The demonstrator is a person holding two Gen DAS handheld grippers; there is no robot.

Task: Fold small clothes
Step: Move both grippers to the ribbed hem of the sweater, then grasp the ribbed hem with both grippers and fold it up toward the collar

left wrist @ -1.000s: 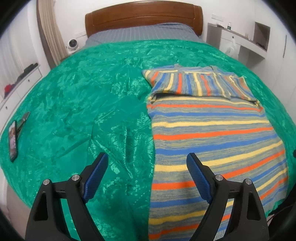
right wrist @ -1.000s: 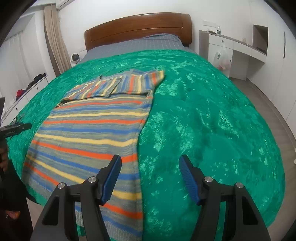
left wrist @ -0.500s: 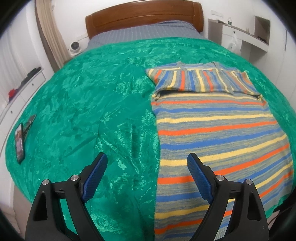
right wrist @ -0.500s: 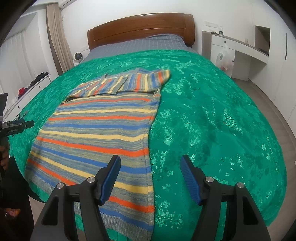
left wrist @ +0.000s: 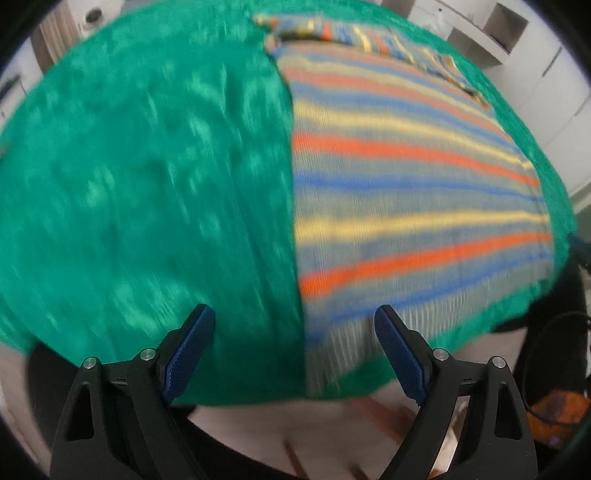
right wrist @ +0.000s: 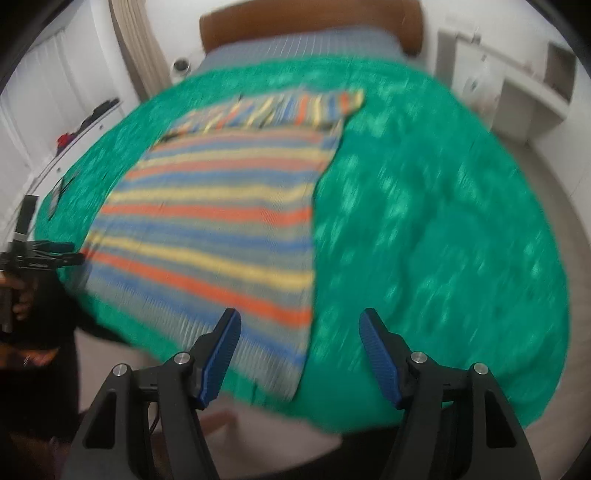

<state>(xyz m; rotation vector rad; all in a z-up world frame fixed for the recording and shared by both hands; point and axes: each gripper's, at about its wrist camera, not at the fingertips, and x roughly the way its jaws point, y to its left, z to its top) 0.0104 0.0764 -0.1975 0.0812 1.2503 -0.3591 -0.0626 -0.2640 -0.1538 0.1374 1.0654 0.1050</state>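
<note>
A striped knit sweater (left wrist: 406, 177) in grey, orange, blue and yellow lies flat on the green bedspread (left wrist: 147, 184), its sleeves folded across the far end. My left gripper (left wrist: 295, 332) hangs open above the sweater's near left corner at the hem, nothing between its blue pads. In the right wrist view the same sweater (right wrist: 221, 221) spreads to the left, and my right gripper (right wrist: 300, 334) stands open over its near right hem corner, touching nothing. The left gripper (right wrist: 44, 254) and the hand holding it show at that view's left edge. Both views are motion-blurred.
The bed's near edge drops to a pale floor (left wrist: 295, 424) just under both grippers. A wooden headboard (right wrist: 310, 22) and white desk (right wrist: 517, 74) stand at the far end. A white dresser (right wrist: 55, 147) runs along the left. Something orange (left wrist: 554, 410) lies on the floor.
Both grippers have tipped downward and come toward the sweater's near hem; the bed's front edge and floor have come into view. The jaws have kept their width.
</note>
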